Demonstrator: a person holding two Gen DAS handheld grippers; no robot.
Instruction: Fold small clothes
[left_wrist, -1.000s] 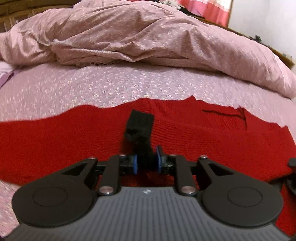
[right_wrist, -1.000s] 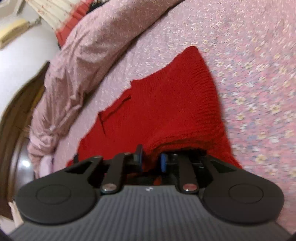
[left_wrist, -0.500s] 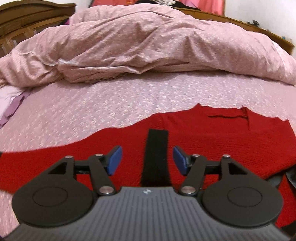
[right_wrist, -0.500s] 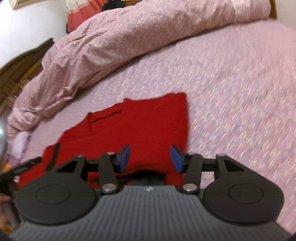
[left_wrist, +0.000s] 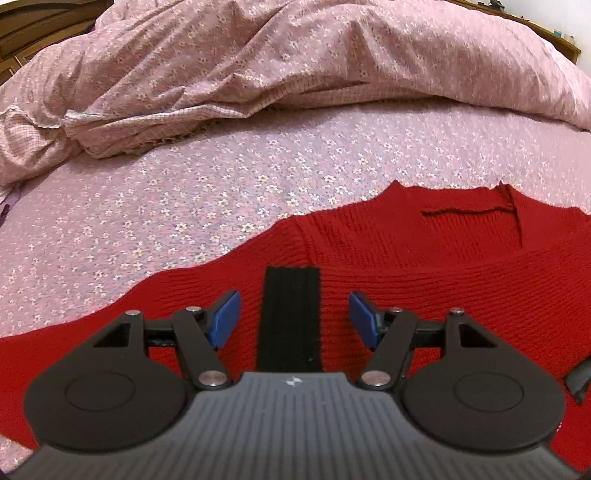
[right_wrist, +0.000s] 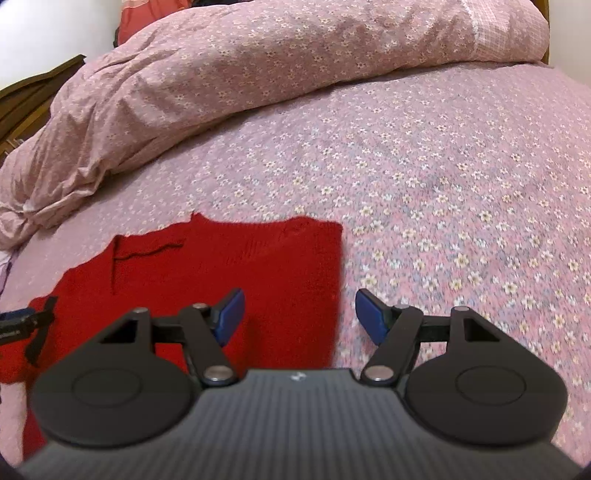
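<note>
The left gripper (left_wrist: 293, 319) stands with its blue pads (left_wrist: 223, 317) well apart and nothing pressed between them; its jaws have just been opening. A black ribbed cuff (left_wrist: 290, 317) lies flat in the gap, touching neither pad. The right gripper (right_wrist: 299, 317) is likewise spread wide and holds nothing, its jaws having just been opening too; the right edge of the red knitted sweater (right_wrist: 229, 277) runs through the gap between its pads.

The sweater (left_wrist: 424, 258) is bright red, knitted in fine ribs, and lies spread flat on the bed sheet (left_wrist: 184, 192), a pink-lilac cloth printed with small white flowers. Its far edge is uneven, rising to a small point, and near that edge a dark line of loose yarn or seam marks out an L shape on the knit. A curved ribbed band crosses the sweater below that mark. In the right wrist view the sweater's right side ends in a straight, clean edge with a square far corner. At the sweater's left edge in that view the tips of the left gripper and the black cuff show. Beyond the sweater, at the far side of the bed, a rumpled pink floral duvet (right_wrist: 277, 74) is heaped
</note>
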